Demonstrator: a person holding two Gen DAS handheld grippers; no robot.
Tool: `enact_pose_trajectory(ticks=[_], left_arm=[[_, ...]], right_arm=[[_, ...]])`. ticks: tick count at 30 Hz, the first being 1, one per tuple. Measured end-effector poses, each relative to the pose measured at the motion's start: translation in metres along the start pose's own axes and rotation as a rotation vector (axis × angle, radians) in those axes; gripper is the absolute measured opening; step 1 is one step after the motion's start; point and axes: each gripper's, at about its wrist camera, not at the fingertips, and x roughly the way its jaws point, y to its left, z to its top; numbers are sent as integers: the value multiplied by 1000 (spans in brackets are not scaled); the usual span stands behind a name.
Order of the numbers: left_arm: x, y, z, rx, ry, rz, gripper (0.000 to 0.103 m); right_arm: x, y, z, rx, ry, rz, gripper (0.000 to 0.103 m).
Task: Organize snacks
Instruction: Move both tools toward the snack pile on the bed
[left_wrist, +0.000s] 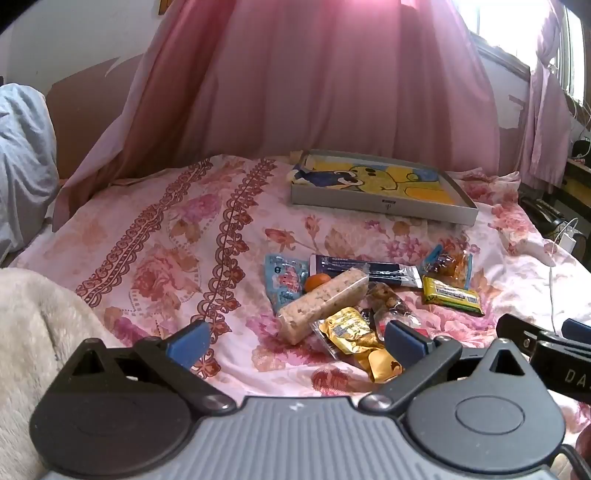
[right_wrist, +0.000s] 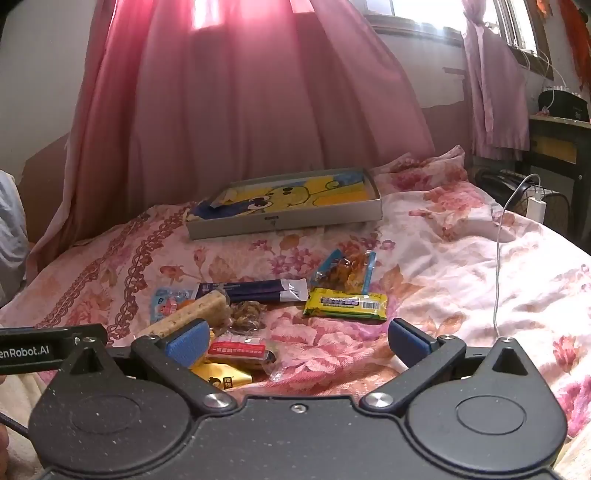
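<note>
Pink flowery bedsheet (left_wrist: 155, 236) shows in the left wrist view; the left gripper (left_wrist: 295, 341) is wide open, holding nothing. Crinkly snack packets (left_wrist: 354, 295) lie piled before the flat grey box (left_wrist: 384, 206).

In the right wrist view, the right gripper (right_wrist: 297, 341) gapes wide, empty. A shiny yellow packet (right_wrist: 345, 304) lies before the box (right_wrist: 284, 221).
</note>
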Motion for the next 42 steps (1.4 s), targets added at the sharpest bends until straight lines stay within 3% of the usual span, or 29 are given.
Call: enact_pose_trajectory(ticks=[42], left_arm=[[2, 0, -7, 0, 12, 2, 102]], right_arm=[[2, -1, -2, 6, 23, 8, 102]])
